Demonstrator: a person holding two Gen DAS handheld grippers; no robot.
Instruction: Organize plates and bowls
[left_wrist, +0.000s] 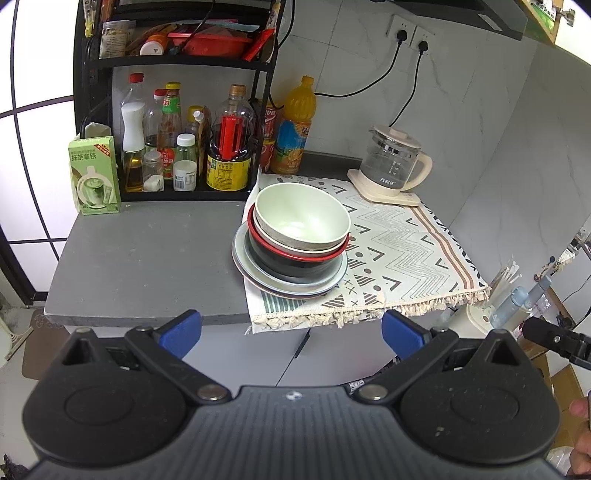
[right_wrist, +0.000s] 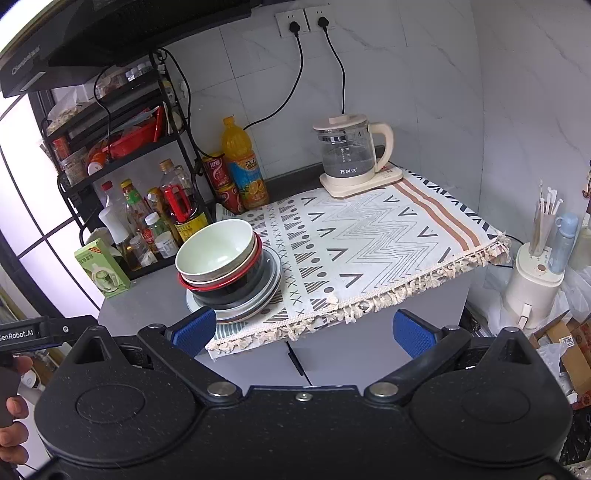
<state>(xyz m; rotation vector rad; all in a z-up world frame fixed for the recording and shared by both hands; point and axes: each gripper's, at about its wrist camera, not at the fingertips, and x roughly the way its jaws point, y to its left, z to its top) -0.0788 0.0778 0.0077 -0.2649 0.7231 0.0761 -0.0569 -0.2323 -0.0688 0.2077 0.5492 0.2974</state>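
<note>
Both sets of jaws stood wide apart and held nothing — the left gripper (left_wrist: 291, 332) and the right gripper (right_wrist: 304, 329) hung in front of the counter (left_wrist: 147, 254), short of its edge. On the counter sat one stack: a pale green bowl (left_wrist: 301, 216) nested in a red-rimmed black bowl (left_wrist: 295, 258), on grey plates (left_wrist: 258, 282). The stack rested on the left end of a patterned cloth (left_wrist: 406, 251) — a glass kettle (left_wrist: 393, 164) stood at the far end.
</note>
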